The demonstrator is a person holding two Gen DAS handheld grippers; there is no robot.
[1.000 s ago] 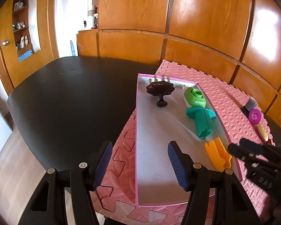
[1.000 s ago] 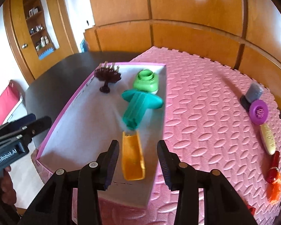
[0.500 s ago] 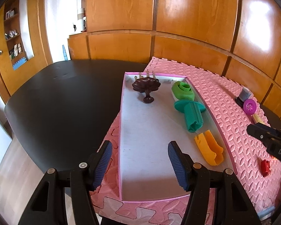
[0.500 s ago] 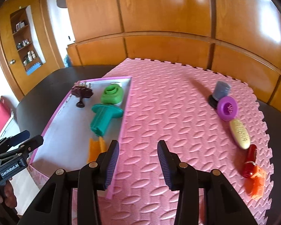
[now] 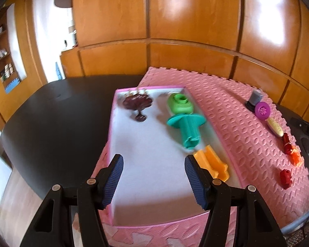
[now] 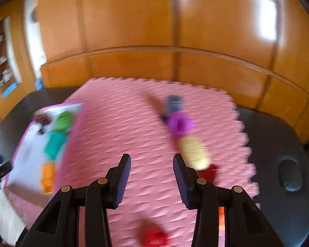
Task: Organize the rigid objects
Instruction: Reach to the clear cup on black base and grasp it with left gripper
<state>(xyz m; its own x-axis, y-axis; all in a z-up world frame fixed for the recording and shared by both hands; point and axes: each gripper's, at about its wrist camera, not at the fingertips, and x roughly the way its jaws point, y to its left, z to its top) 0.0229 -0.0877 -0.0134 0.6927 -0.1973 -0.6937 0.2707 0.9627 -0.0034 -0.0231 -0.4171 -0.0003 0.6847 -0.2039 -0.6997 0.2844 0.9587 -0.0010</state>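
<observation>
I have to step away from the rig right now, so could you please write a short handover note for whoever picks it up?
Left gripper: open, holding nothing, over the near end of the tray.
Right gripper: open, holding nothing, over the pink mat; its view is blurred.
Done: four things lie in the tray: brown stand, green ring, teal plunger, orange scoop.
Left: on the mat's right side, a grey block, purple disc, yellow oval piece and red pieces, one more nearer.
</observation>
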